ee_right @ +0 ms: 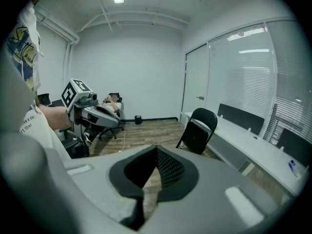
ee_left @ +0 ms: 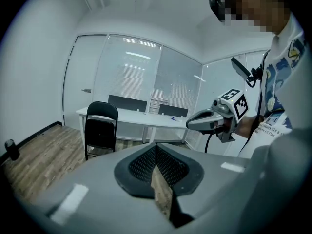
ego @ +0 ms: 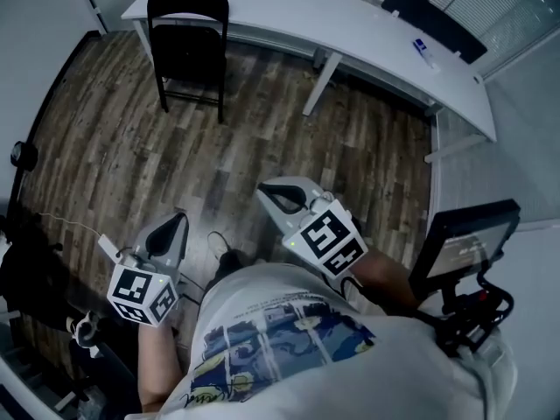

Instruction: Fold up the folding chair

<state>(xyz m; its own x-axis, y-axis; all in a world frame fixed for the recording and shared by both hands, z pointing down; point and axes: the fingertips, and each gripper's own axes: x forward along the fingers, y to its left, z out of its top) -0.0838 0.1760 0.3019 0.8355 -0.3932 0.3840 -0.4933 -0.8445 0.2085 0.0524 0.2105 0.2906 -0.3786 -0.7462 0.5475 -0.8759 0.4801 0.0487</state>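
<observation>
The black folding chair (ego: 187,40) stands unfolded on the wood floor at the left end of the white desk, far ahead of both grippers. It also shows in the left gripper view (ee_left: 101,128) and in the right gripper view (ee_right: 199,129). My left gripper (ego: 178,220) is held low in front of the person, shut and holding nothing. My right gripper (ego: 268,192) is a little further forward, also shut and holding nothing. Each gripper sees the other: the right gripper (ee_left: 208,120), the left gripper (ee_right: 95,114). Neither touches the chair.
A long white desk (ego: 367,33) runs along the glass wall behind the chair. A black screen on a stand (ego: 464,241) is close at the right. Dark gear and a white cable (ego: 52,234) lie at the left. A seated person (ee_right: 112,101) is by the far wall.
</observation>
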